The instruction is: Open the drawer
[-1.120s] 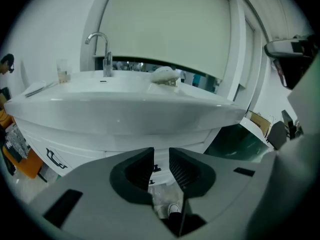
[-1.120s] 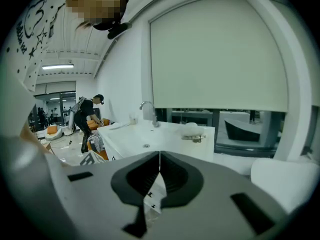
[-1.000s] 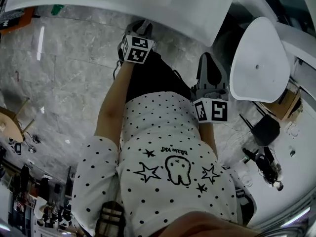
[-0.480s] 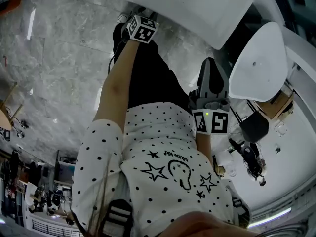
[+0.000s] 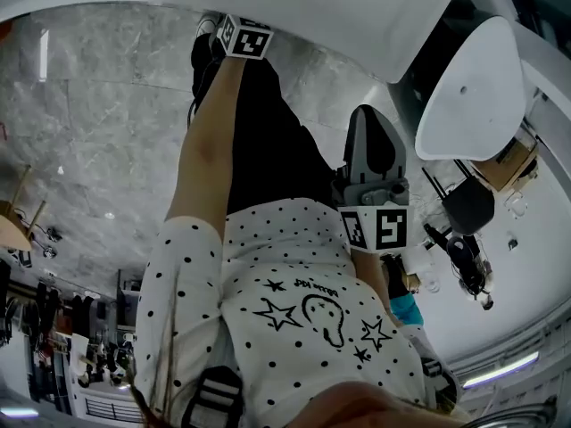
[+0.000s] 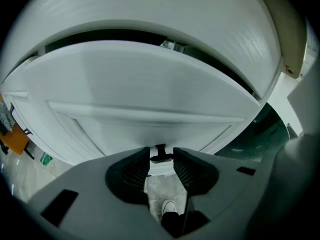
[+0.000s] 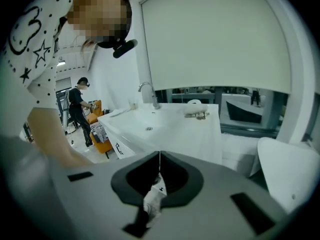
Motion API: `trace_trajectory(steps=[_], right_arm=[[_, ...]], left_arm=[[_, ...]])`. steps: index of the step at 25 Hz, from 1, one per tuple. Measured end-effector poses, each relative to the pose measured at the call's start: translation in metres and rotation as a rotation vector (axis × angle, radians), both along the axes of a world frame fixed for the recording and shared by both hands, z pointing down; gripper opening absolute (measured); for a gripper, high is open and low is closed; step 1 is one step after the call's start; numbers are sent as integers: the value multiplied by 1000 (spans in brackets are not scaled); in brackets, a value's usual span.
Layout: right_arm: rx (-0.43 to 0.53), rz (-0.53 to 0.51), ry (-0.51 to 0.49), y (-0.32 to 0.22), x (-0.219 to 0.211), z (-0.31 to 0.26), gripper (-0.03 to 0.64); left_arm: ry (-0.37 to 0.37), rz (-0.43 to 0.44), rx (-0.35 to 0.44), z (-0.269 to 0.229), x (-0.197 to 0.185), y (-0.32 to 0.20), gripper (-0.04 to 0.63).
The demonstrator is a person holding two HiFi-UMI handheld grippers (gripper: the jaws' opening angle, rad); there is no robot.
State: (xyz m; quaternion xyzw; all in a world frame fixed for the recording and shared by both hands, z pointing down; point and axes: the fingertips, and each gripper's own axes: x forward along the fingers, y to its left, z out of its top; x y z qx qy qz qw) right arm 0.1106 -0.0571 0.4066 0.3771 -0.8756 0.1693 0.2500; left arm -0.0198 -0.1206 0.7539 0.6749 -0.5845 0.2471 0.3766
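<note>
Left gripper view: left gripper (image 6: 161, 152), jaws just opened, straddles small black handle (image 6: 160, 158) on white drawer front (image 6: 150, 94), not gripping. Pull apparently not begun. Right gripper (image 7: 159, 170) closed, empty.

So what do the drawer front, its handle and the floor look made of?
Drawer front: probably white painted or laminated board; smooth satin face with a routed frame line.
Handle: small and black, metal or plastic; too small to tell.
Floor: polished stone or marble-look tile; grey veining, joints, glossy light streaks.
</note>
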Motion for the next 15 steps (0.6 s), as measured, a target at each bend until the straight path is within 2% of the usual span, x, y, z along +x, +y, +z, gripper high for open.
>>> trace_trajectory(steps=[15], right_arm=[[-25,28,18,5,7,9,15]], left_arm=[[27,-35,17,0,0,1,140]])
